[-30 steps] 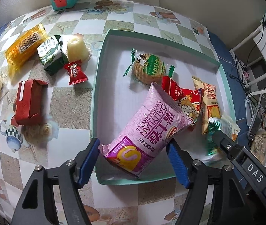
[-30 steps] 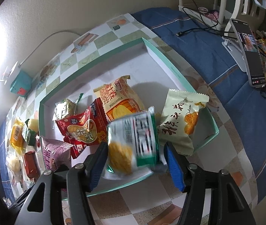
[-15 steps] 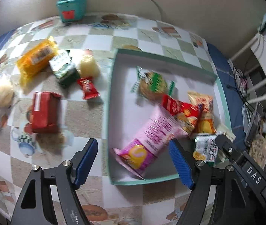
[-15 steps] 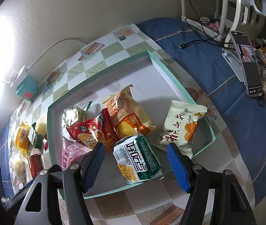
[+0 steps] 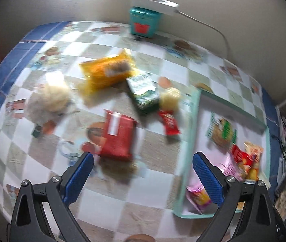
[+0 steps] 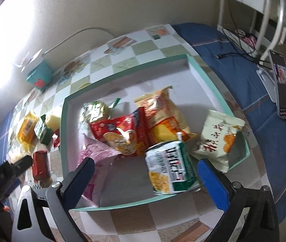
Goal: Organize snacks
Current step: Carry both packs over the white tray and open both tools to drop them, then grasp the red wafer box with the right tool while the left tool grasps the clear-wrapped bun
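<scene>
**Both tools wide open, snacks split between tray and surface**

With its jaws having just swung wide and nothing between them, the left tool [image 5: 143,173] hangs over the checkered surface [image 5: 155,181], just short of the red packet [image 5: 117,136] that lies near the tray's left wall. The view is blurred. Further toward the wall edge of the surface lie a yellow packet [image 5: 106,72], a green carton [image 5: 143,91], a pale jelly cup [image 5: 170,100], a small red sweet [image 5: 169,124] and a round pale bun in clear wrap [image 5: 52,98]. A teal box [image 5: 143,22] stands at the far edge against the wall.

The right tool [image 6: 145,173] has likewise just spread its jaws and holds nothing; the green-and-white corn snack bag [image 6: 170,171] lies free between them, in the teal-rimmed tray [image 6: 219,92] by its near wall. Also in the tray are a pink roll packet [image 6: 96,155] at the near left corner, a red bag [image 6: 120,135], an orange chip bag [image 6: 163,117], a round biscuit in green wrap [image 6: 95,110] and a pale green cracker bag [image 6: 217,141] leaning on the right wall. A phone [image 6: 282,84] stands on the blue bedding beyond the surface's right edge.
</scene>
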`<move>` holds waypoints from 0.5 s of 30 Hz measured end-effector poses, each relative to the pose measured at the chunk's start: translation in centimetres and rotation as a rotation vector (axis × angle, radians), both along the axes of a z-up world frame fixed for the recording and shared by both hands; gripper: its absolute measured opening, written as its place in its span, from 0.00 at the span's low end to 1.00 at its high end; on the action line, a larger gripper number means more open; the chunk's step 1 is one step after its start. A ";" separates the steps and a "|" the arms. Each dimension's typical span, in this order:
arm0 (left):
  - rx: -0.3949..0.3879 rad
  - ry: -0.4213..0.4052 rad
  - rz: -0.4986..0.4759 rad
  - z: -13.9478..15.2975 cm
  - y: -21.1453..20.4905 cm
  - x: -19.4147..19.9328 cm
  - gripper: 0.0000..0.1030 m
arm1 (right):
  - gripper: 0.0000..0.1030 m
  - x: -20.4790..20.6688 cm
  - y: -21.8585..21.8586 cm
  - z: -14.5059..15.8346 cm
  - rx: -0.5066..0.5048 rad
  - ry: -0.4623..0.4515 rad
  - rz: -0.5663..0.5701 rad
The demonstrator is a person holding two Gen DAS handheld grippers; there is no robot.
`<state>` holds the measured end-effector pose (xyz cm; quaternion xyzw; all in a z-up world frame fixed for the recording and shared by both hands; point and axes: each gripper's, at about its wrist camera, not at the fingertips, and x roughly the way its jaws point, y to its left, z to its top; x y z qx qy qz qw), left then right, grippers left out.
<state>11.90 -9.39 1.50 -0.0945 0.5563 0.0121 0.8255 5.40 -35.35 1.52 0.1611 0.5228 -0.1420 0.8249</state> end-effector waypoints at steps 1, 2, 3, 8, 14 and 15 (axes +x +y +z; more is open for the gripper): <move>0.001 -0.001 0.016 0.1 0.7 0.1 0.96 | 1.00 0.1 0.3 0.1 -0.005 -0.002 0.007; -0.001 0.000 0.030 0.1 1.3 0.2 0.96 | 1.00 0.2 0.9 0.2 -0.011 -0.007 0.022; -0.008 0.003 0.047 0.1 2.3 0.4 0.96 | 1.00 0.4 1.4 0.3 -0.013 -0.011 0.034; -0.010 -0.003 0.117 0.4 5.7 0.8 0.96 | 1.00 1.1 3.9 0.3 -0.016 -0.023 0.081; -0.018 -0.003 0.205 0.6 10.6 1.0 0.96 | 1.00 1.9 7.6 0.2 -0.033 -0.025 0.140; -0.021 -0.002 0.223 0.7 11.5 1.0 0.96 | 1.00 2.1 8.3 0.2 -0.034 -0.027 0.152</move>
